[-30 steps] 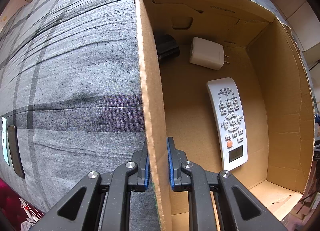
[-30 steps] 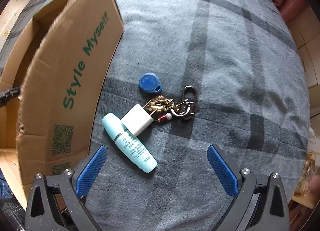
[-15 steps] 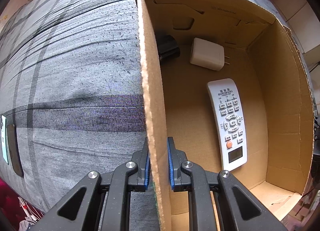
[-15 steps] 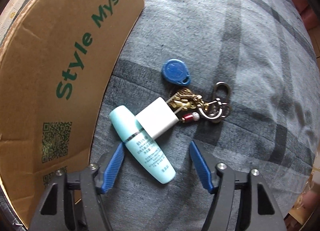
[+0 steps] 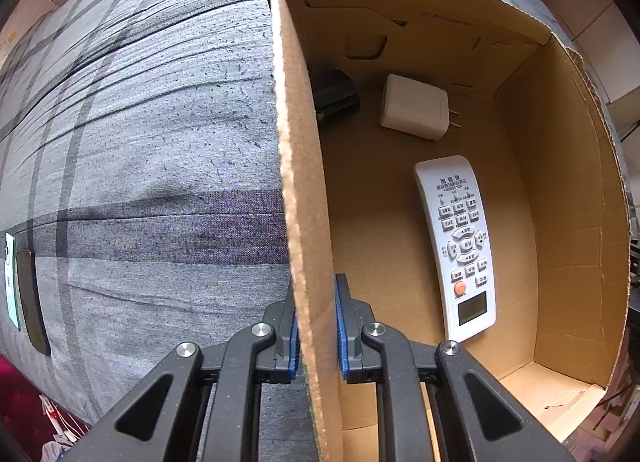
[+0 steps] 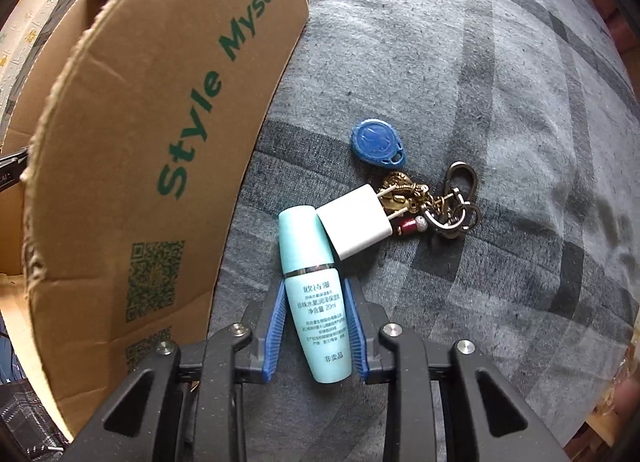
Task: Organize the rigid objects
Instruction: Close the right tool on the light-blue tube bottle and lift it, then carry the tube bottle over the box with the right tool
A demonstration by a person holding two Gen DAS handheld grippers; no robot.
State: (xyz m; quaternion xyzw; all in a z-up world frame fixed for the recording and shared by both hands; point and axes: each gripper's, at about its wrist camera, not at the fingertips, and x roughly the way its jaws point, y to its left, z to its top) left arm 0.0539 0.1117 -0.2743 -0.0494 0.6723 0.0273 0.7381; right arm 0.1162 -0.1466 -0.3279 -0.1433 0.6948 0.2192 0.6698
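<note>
Grey plaid bedding (image 6: 460, 62) carries your work: your right gripper (image 6: 314, 326) has just been closing around the teal bottle (image 6: 314, 294), pads now against it, ready for lifting. Your left gripper (image 5: 316, 326) clamps the cardboard box (image 5: 304, 182) wall.

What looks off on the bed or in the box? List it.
The box wall's top edge is frayed and ragged where the left gripper clamps it. On the bedspread, the white charger lies tilted against the teal bottle, prongs tangled in the keyring. Nothing spilled.
</note>
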